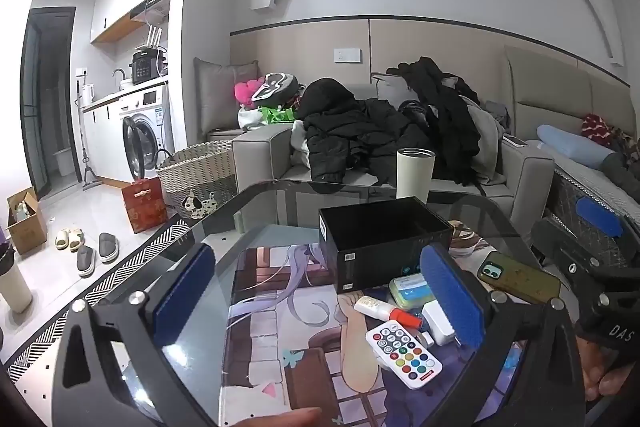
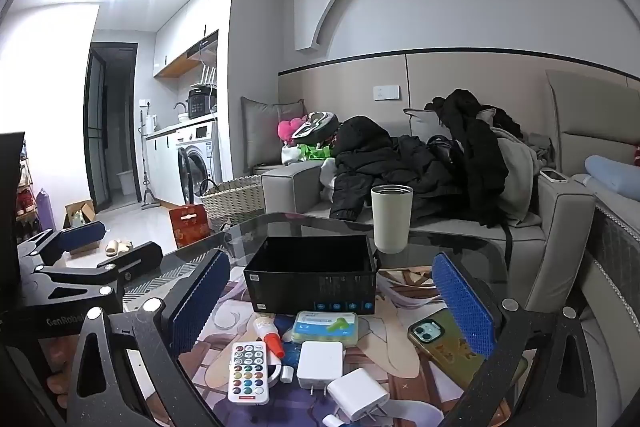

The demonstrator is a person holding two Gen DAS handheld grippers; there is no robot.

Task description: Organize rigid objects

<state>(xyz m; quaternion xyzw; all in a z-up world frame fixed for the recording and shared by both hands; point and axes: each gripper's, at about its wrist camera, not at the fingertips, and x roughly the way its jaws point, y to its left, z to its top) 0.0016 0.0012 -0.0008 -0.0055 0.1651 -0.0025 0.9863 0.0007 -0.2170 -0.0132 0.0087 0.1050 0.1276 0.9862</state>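
Still, with both the left gripper and right gripper wide open and empty, we risk knocking the remote against the chargers crowded just ahead of the right one.

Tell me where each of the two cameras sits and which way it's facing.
Left wrist: sits on the left tongs, above the table's left side, facing the sofa; its blue pads, a fingertip and the right tongs show.
Right wrist: sits on the right tongs, further right, facing the same way; its blue pads and the left tongs show, held by a hand.
Shared: black box, remote, phone, white cup, glass table.
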